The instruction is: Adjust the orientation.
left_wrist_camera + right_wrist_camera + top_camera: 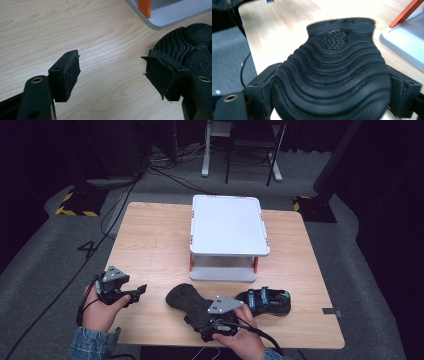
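A black sandal (187,302) is being held sole-up by the right gripper (212,322), in front of the white rack (228,225) and just off its near left corner. In the right gripper view the jaws are seen pressed against both sides of the sandal (332,80), with its ribbed sole turned toward the camera and its far end raised above the table (282,22). A second sandal (265,301), with blue straps, is lying on the table (150,245) in front of the rack's near right corner, just beside the right gripper. The left gripper (136,292) is being held well to the left of the rack's front edge, close above the table, with its jaws spread apart and nothing between them. In the left gripper view, bare wood (87,32) is showing in the gap between the pads (71,72), and the held sandal's sole (190,47) is lying just past the right-hand jaw; whether it is being touched cannot be told. An orange post (145,7) of the rack (175,12) is showing at the top of that view, with the rack's lower shelf beside it.
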Available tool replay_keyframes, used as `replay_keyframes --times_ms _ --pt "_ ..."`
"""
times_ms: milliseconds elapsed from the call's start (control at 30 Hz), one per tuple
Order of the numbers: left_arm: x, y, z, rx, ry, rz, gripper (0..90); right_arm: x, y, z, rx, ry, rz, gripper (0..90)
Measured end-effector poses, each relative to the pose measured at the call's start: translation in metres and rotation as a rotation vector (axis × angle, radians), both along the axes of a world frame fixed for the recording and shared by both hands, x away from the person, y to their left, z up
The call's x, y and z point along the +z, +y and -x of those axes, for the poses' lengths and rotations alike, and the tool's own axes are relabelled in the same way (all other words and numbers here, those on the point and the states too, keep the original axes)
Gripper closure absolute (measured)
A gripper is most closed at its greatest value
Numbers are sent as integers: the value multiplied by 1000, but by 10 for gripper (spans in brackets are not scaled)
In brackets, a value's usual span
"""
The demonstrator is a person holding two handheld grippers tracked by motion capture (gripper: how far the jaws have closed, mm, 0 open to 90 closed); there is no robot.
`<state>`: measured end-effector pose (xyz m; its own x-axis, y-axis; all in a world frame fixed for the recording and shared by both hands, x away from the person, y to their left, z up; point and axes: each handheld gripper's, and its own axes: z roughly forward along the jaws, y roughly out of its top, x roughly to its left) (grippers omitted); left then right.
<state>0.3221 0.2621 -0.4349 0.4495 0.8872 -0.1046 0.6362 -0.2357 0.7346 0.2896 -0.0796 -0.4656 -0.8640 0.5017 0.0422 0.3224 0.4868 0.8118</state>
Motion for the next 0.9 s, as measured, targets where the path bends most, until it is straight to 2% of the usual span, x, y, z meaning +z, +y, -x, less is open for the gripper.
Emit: replay_keyframes --times_ms 100,133,200,367,400,467,533,567,667,733,800,900 --pt "0 0 0 0 2 0 278 2 -2 -2 -12 -10 -29 157" --pt "0 0 0 0 2 -2 278 5 -4 -5 -23 -25 -63 169" --pt "-1 0 0 0 1 -3 278 9 -6 -8 -31 -25 -100 172" --pt "-1 -1 -1 -1 2 -2 278 14 -10 -12 -42 -57 -134 175" --pt "-1 -1 -1 -4 2 -4 278 15 -12 -14 -47 -75 -145 176" --pt "-1 -1 -1 -2 1 -5 278 16 -12 -14 -49 -82 -146 176" --pt "-1 -1 -1 -3 2 -3 279 20 -15 -17 -54 -125 -143 176" --pt "-1 -1 -1 -3 2 -3 279 20 -15 -17 -54 -125 -143 176" --pt "-1 0 -1 -3 0 -5 278 23 -21 -22 -69 -176 -114 177" --pt "-2 -1 0 0 2 -2 278 23 -26 -26 -88 -196 -105 177" --pt "-2 -1 -1 -2 7 0 278 20 -28 -29 -102 -238 -71 178" --pt "-2 -1 -1 -4 10 -2 278 17 -30 -30 -96 -256 -72 178"
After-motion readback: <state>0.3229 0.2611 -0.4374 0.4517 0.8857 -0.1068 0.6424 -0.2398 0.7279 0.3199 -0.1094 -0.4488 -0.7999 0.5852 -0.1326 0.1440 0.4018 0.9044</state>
